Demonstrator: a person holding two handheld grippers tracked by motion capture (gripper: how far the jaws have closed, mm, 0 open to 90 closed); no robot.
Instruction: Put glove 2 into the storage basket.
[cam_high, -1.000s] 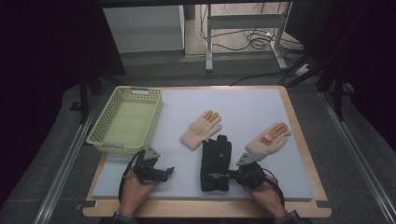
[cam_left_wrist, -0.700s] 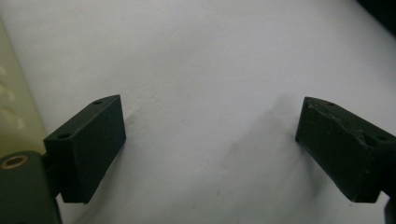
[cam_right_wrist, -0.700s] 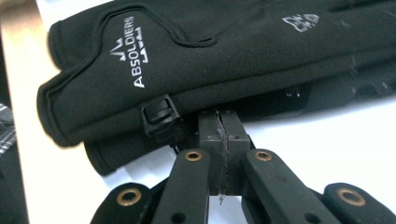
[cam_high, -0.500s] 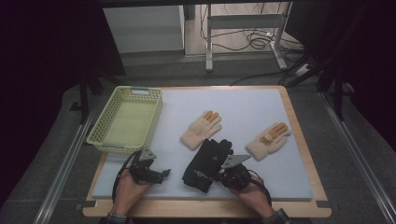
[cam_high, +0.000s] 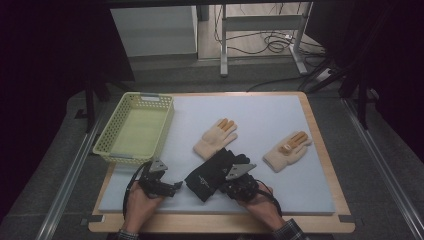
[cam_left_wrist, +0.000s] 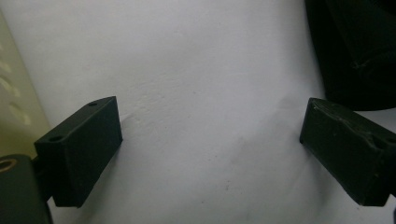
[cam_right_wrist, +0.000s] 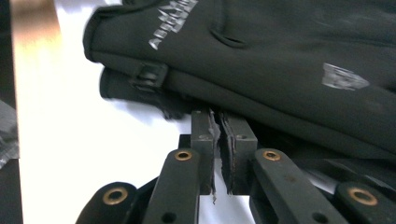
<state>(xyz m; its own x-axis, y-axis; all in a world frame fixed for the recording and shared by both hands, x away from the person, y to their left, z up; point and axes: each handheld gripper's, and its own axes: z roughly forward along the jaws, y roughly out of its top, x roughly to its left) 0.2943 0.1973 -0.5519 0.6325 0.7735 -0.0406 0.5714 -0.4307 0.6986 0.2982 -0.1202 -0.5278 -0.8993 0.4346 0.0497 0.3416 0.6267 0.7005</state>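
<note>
My right gripper (cam_right_wrist: 218, 128) barely pinches the black gloves (cam_high: 215, 172) at six o'clock on the mat (cam_high: 280, 120), so they could slip free; my left gripper (cam_left_wrist: 210, 154) waits wide open.

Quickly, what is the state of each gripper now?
Left gripper: open, holding nothing.
Right gripper: fingers almost together, just starting to part, at the black gloves' edge.
</note>
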